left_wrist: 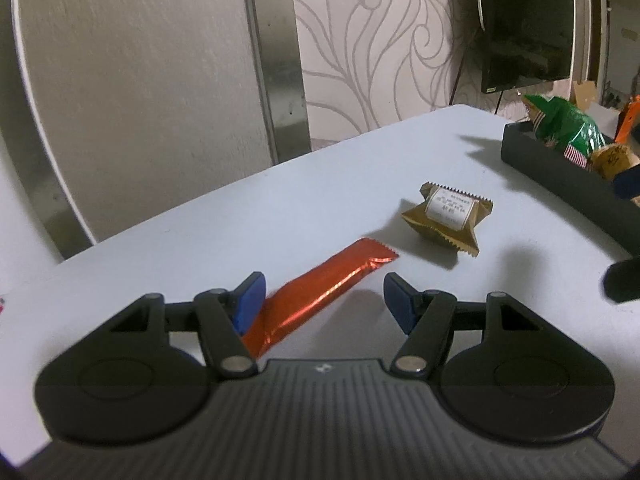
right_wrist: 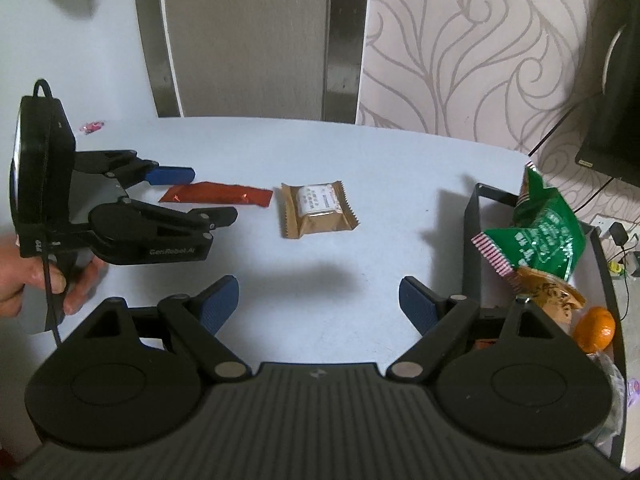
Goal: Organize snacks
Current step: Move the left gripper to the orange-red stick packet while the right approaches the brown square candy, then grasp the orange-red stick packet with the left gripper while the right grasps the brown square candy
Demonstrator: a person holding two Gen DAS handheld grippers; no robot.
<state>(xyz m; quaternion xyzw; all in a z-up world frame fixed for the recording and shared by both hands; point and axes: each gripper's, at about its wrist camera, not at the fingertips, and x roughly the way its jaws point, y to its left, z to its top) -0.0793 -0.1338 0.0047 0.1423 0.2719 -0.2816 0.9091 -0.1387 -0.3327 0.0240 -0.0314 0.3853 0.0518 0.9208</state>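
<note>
A red foil stick packet point(left_wrist: 320, 296) lies flat on the pale table point(left_wrist: 200, 248). My left gripper point(left_wrist: 323, 285) is open and low over it. The packet's near end sits between the jaws beside the left pad point(left_wrist: 248, 300), and the right pad stands apart from it. From the right wrist view the left gripper point(right_wrist: 212, 196) straddles the stick packet point(right_wrist: 236, 194). Just beyond lies a gold packet with a white label point(left_wrist: 448, 216) point(right_wrist: 318, 210). My right gripper point(right_wrist: 318, 286) hangs open over bare table with nothing between its fingers, left of the black tray point(right_wrist: 472, 232).
The black tray point(left_wrist: 560, 172) at the right holds a green snack bag point(right_wrist: 548, 232), a brown packet point(right_wrist: 548, 292) and an orange fruit point(right_wrist: 596, 326). A small pink wrapper point(right_wrist: 93, 126) lies at the far left edge. A person's hand point(right_wrist: 24, 280) holds the left gripper. A dark screen point(left_wrist: 524, 28) hangs beyond.
</note>
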